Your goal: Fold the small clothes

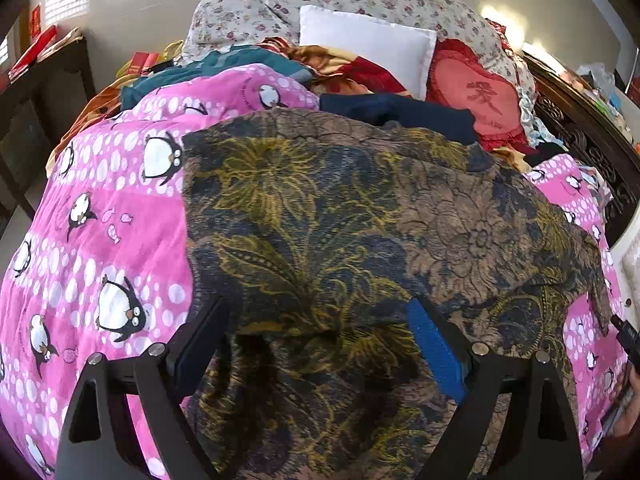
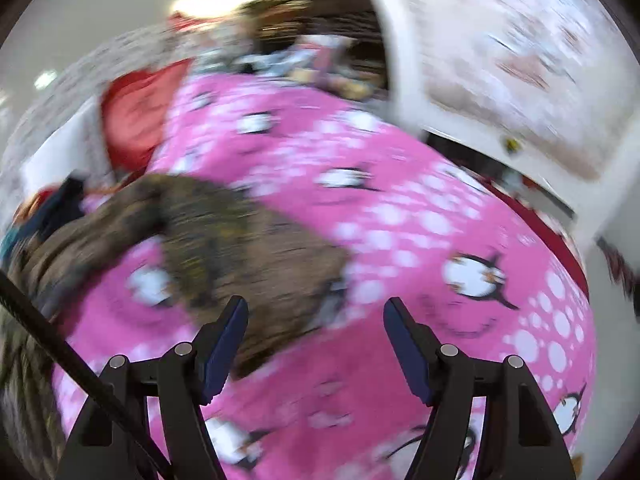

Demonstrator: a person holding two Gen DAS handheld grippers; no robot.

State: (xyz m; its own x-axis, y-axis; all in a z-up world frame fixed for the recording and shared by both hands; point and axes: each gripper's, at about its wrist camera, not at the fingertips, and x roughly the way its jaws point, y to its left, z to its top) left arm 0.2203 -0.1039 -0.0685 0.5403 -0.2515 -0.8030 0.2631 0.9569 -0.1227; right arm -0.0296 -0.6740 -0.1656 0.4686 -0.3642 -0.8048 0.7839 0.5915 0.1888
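Left hand-held gripper (image 1: 316, 344) hangs low over the bed, pointing toward the pillow end, with its fingers spread wide and nothing between them. Right under it lies the brown and navy garment with a yellow floral print (image 1: 360, 220), a soft knit-looking fabric spread fairly flat on the pink quilt with penguins and white dots (image 1: 120, 220). The right hand-held gripper (image 2: 316, 344) is wide open too; in its blurry view the garment sits ahead and left.

one dark Chinese character on the red heart-shaped cushion (image 1: 478, 98), too stylised to read for sure, nothing else legible anywhere
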